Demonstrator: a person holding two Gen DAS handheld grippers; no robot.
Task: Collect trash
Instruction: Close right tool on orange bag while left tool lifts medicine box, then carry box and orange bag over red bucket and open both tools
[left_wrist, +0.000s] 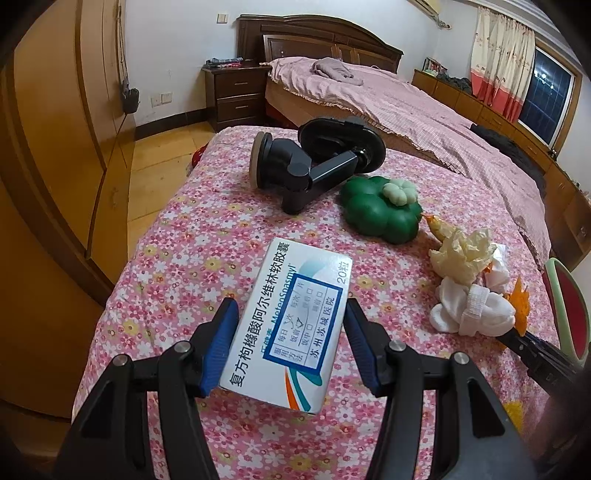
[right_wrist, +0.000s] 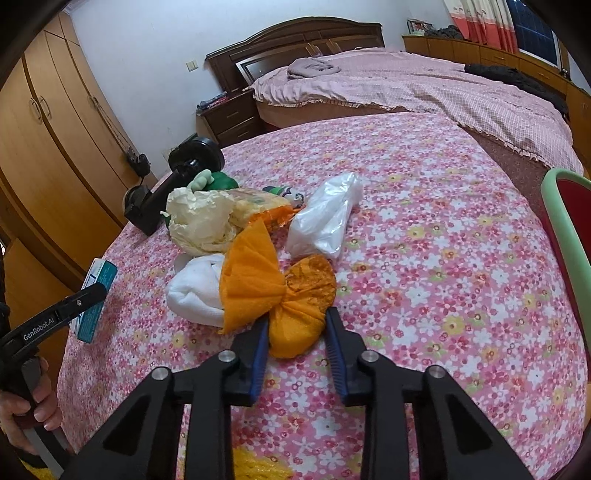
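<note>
We see the counter (right_wrist: 443, 258) with 2 pickups underway. The left hand-held gripper (left_wrist: 291, 339) pinches the medicine box (left_wrist: 295, 317) near its left edge. The right hand-held gripper (right_wrist: 295, 334) straddles the orange wrapper (right_wrist: 291, 314) mid-pile; pad contact unclear. Next we judge: firm squeeze, lift clear of the white sock (right_wrist: 195, 291).
</note>
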